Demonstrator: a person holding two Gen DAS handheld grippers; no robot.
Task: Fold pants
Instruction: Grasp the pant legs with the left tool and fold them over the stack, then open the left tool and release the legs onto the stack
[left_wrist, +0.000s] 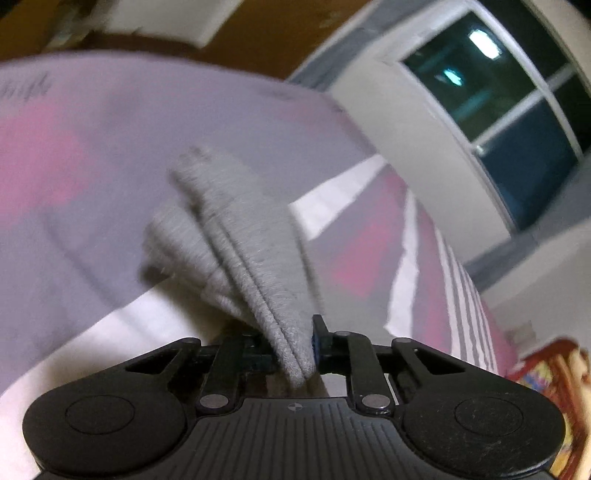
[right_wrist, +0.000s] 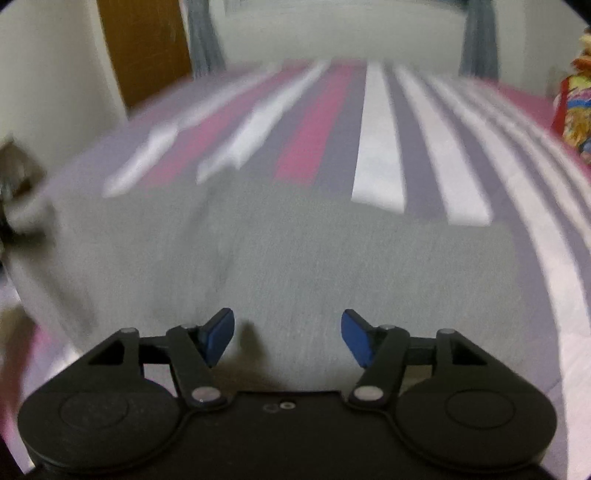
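Presently, one item: pants (right_wrist: 295, 251), grey knit, spread on a striped bed (right_wrist: 376, 147).

Location: the main body lies flat just ahead of the right gripper (right_wrist: 288, 339); one hemmed edge is lifted off the bed in the left gripper (left_wrist: 295, 347). Both views are blurred.

Left gripper: jaws closed on a doubled, stitched edge of the pants, the cloth hanging forward from the pinch in loose folds.

Right gripper: jaws wide apart, blue pads (right_wrist: 219, 334) showing, nothing between them; it hovers low over the grey cloth, contact not clear.

Handling, as a judgement: soft, light, limp; thick fleece-like knit that drapes and bunches, not slippery, not fragile. It will sag between holds, so two grips along one edge suit it better than one. Best purchase is on seams, hems or the waistband, where layers are stitched together; a pinch in the flat middle may lift only the top layer.

Surroundings: window (left_wrist: 517, 110) and pale wall beyond the bed; brown door (right_wrist: 144, 48); grey curtains (right_wrist: 203, 37); a colourful object (right_wrist: 576, 107) at the bed's right edge, kind unclear.

Obstructions: none apparent on the cloth's fold path; the colourful object sits well apart.
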